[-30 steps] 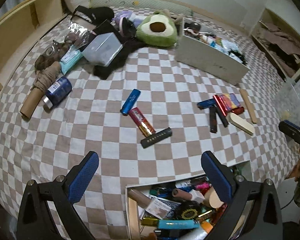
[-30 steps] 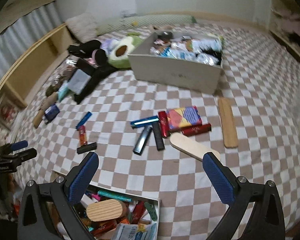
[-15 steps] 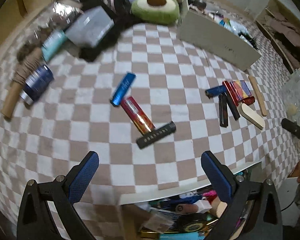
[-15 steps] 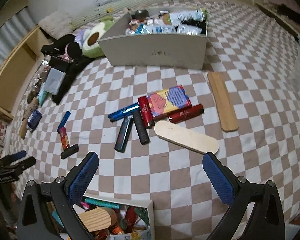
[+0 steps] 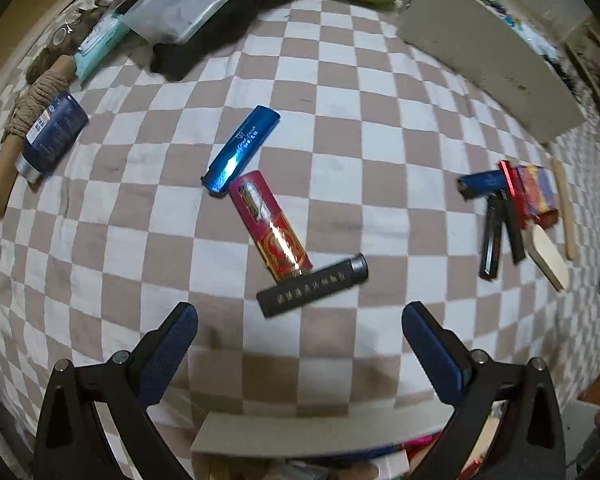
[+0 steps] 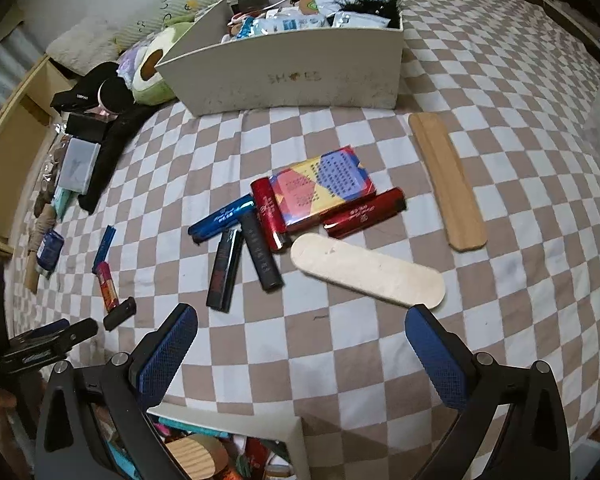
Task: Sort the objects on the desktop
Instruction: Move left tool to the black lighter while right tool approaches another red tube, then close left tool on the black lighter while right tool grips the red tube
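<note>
Checkered bedding [image 5: 100, 208] spreads under both your hand-held grippers. Your left hand-held gripper [image 5: 300, 344] hangs spread wide and empty just short of a black tube [image 5: 312, 285] with pale lettering; touching it beyond lies a red-and-gold box [image 5: 270, 227], then a glossy blue case [image 5: 241, 149]. Your right hand-held gripper [image 6: 302, 344] gapes empty too, before a pale wooden board [image 6: 368, 270].

You see two blue sticks [image 6: 223, 216] [image 5: 241, 149], three red [image 6: 269, 213], three black [image 6: 261, 254], two wooden boards [image 6: 367, 270] [image 6: 446, 179], two boxes [image 6: 296, 76] [image 6: 236, 420], one card pack [image 6: 324, 188]
</note>
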### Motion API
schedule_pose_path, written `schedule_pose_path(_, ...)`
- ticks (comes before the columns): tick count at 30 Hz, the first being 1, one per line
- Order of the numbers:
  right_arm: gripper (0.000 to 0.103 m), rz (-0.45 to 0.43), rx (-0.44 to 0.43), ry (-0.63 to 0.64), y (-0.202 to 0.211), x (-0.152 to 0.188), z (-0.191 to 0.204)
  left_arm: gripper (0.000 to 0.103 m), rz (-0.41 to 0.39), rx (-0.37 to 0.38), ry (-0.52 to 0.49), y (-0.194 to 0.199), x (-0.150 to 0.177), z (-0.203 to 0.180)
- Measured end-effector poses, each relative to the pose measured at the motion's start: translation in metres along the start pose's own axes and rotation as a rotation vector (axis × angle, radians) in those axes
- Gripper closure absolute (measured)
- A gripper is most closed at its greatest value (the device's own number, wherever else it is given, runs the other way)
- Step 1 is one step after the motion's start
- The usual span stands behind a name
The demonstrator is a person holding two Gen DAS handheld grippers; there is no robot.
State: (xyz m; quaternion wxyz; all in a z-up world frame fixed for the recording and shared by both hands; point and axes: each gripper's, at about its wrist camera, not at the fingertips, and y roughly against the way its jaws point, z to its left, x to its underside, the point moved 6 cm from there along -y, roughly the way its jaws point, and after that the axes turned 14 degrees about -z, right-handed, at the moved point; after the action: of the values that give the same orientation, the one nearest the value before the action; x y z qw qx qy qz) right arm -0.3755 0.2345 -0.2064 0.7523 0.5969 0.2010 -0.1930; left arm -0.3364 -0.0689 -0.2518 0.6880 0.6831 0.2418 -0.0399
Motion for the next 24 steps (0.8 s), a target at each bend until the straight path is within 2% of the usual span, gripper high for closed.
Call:
schedule_pose_path(7,0.0,-0.026,0.06,-0.052,-0.007,-0.02,-0.037,0.0,0.012,-0.079,-0.018,-0.02,-0.009,-0.001)
schedule_pose_path(14,0.0,-0.047,0.181,-0.033,-0.024,-0.039,-0.076,0.0,0.04,-0.147,-0.085,-0.038,-0.012,-0.001)
schedule_pose_path(19,0.0,-0.021,0.295,0.098,-0.049,-0.042,-0.083,0.0,0.038,-0.183,-0.175,-0.045,-0.013,-0.007)
schedule_pose_path(24,0.0,0.039,0.367,0.211,-0.078,-0.036,-0.075,0.0,0.029,-0.192,-0.255,-0.042,-0.012,-0.014)
